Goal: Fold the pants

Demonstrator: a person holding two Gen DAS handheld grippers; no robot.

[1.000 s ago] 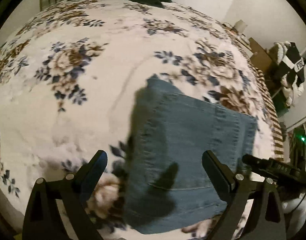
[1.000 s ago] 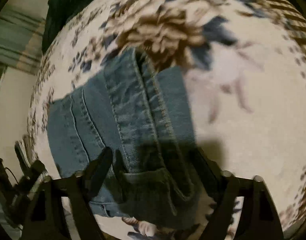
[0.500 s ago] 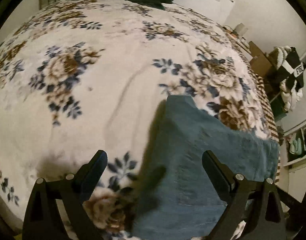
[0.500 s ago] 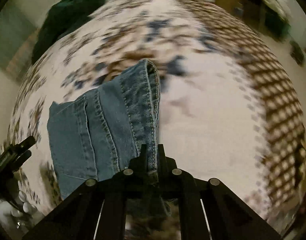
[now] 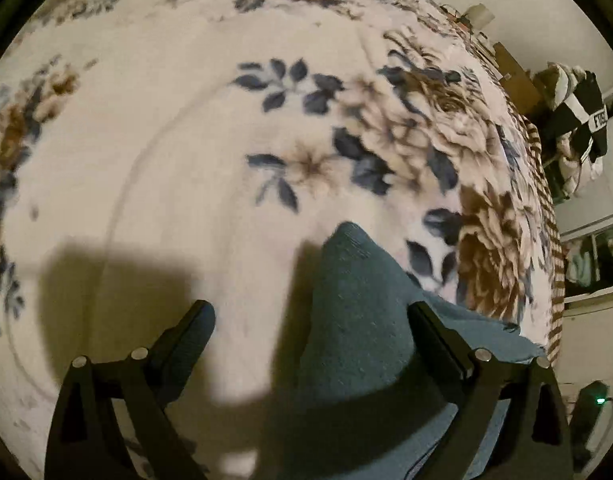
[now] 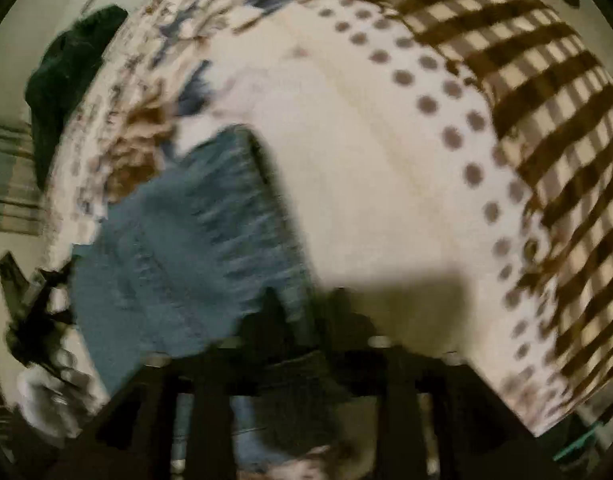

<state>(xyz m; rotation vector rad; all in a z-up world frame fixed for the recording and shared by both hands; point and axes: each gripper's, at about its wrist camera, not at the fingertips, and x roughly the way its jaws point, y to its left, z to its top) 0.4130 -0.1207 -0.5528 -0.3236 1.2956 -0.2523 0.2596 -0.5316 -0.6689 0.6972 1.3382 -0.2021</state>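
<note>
The folded blue jeans (image 5: 358,320) lie on a floral blanket (image 5: 186,160). In the left wrist view my left gripper (image 5: 310,320) is open, its fingers astride the jeans' near left corner, which rises between them. In the right wrist view, which is blurred, the jeans (image 6: 194,240) lie left of centre. My right gripper (image 6: 302,304) is shut on the jeans' right edge; the cloth runs between its fingertips. The other gripper (image 6: 30,304) shows at the far left.
A dark green garment (image 6: 66,76) lies at the bed's far end. The blanket's brown checked border (image 6: 546,120) marks the bed's right edge. Shelves and hanging clothes (image 5: 578,120) stand beyond the bed at right.
My right gripper closed on the jeans' edge and has swung right with it. My left gripper stayed open and moved lower and closer, so the jeans' corner now sits between its fingers.
</note>
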